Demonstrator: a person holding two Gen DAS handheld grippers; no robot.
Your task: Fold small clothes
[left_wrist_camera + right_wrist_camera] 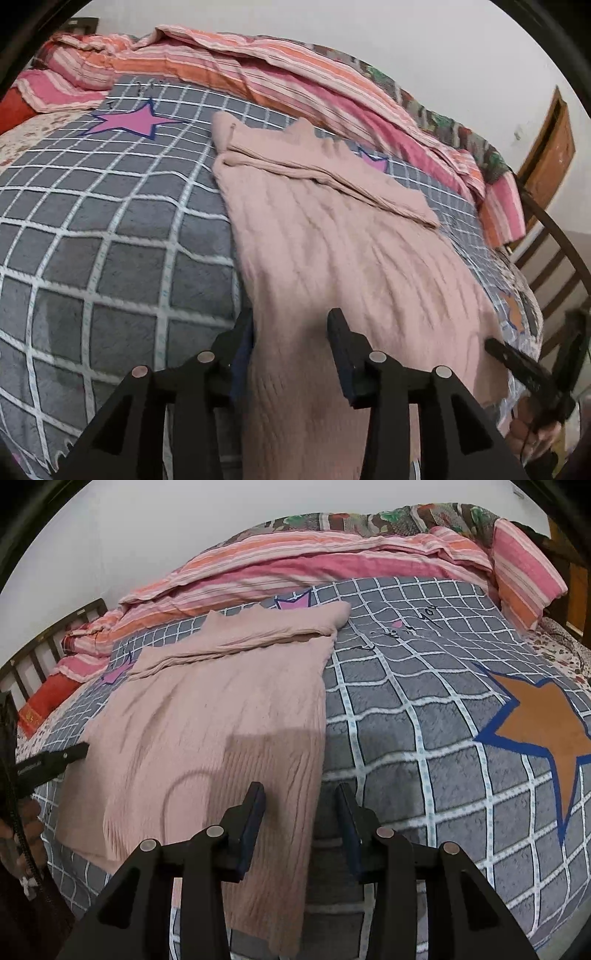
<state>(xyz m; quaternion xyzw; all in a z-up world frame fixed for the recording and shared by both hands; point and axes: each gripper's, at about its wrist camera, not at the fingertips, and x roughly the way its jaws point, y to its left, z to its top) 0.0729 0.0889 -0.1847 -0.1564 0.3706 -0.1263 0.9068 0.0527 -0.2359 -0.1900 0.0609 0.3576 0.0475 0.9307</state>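
Both grippers hover with jaws apart over the near hem of a pink knit sweater [332, 258], the left gripper [291, 332] and right gripper [301, 808] each straddling a hem corner. A clean fold likely needs level, simultaneous pinches. The sweater lies flat on a grey checked blanket [424, 720], a striped quilt [295, 565] bunched by the far wall.

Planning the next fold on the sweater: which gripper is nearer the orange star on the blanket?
Right. The right gripper straddles the pink sweater's edge on the side facing the orange star. The left gripper works the sweater's opposite edge, so the whole garment lies between it and the star.
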